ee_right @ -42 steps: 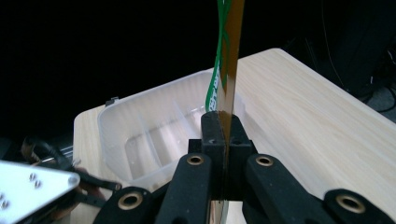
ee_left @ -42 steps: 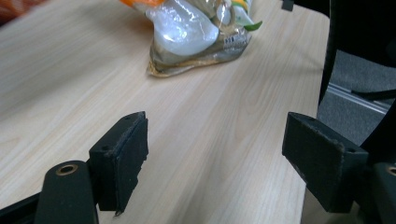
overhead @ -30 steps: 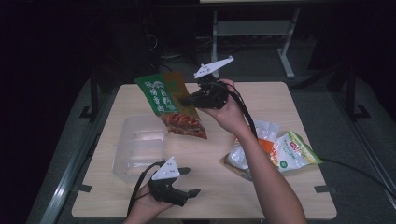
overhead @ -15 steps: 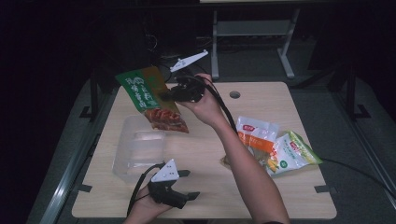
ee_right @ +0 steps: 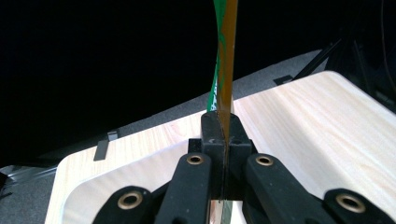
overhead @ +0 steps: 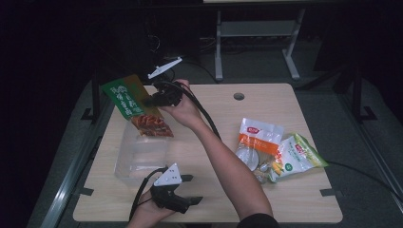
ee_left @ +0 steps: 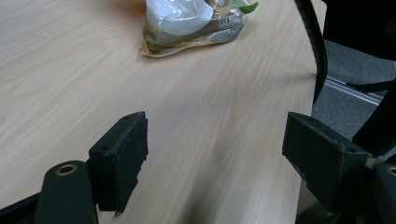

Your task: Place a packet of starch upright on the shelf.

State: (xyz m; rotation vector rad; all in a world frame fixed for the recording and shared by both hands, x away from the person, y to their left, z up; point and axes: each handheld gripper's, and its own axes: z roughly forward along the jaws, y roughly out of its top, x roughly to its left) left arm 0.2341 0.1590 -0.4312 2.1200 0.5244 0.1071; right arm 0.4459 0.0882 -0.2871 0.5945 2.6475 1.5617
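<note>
The right gripper [overhead: 151,100] has carried the green snack packet [overhead: 135,105] leftward across the table over the past second, from above the table's middle to a spot over the far end of the clear plastic bin [overhead: 140,156]; its jaws are pressed together on the packet's flat top edge, which the right gripper view shows as a thin green and orange strip [ee_right: 225,60] rising from between the pads; the packet hangs tilted in the air, its red printed lower part just over the bin's far rim and not yet inside. The left gripper [overhead: 183,190] has stayed where it was, resting near the table's near edge just in front of the bin, its jaws spread wide with nothing between them over bare wood [ee_left: 210,116]. The orange and white packet [overhead: 258,142] and the green and yellow packet [overhead: 297,156] lie untouched, overlapping, on the right side of the table [overhead: 266,102]. The shift suggests the packet is being brought to the bin for dropping in; what remains, by my reading, is lowering it and letting go.
</note>
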